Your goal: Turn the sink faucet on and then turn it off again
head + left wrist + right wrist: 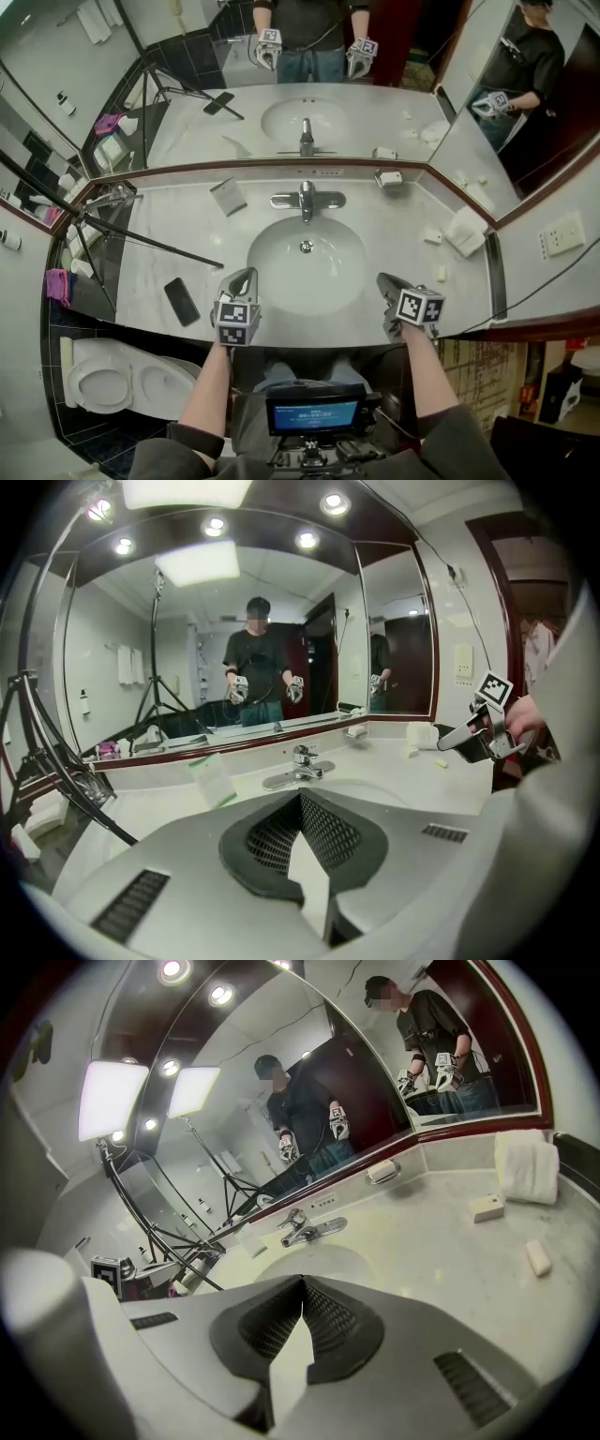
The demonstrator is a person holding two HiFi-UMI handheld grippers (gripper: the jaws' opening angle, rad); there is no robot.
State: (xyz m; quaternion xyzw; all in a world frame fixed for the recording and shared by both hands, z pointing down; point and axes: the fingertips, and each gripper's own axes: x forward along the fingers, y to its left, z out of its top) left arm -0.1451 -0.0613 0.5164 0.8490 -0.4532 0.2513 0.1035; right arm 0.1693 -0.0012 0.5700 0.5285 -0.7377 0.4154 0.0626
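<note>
1. The chrome lever faucet [307, 199] stands behind the white oval basin [279, 267], well apart from the left gripper [241, 276] and right gripper [387, 281], whose jaws are pressed together, empty.
2. Closed jaws may skid off its smooth lever, flinging it fully open and splashing the marble worktop [394, 221].

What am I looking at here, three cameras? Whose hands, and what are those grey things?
No robot: a person holds a two-jaw gripper in each hand. The head view looks down from a head camera at a bathroom counter; the other two views come from cameras riding on the left gripper and right gripper, looking along their jaws. Both grippers are shut and empty, at the sink's near edge; neither touches the faucet. On the counter lie a dark phone and a folded white towel.
</note>
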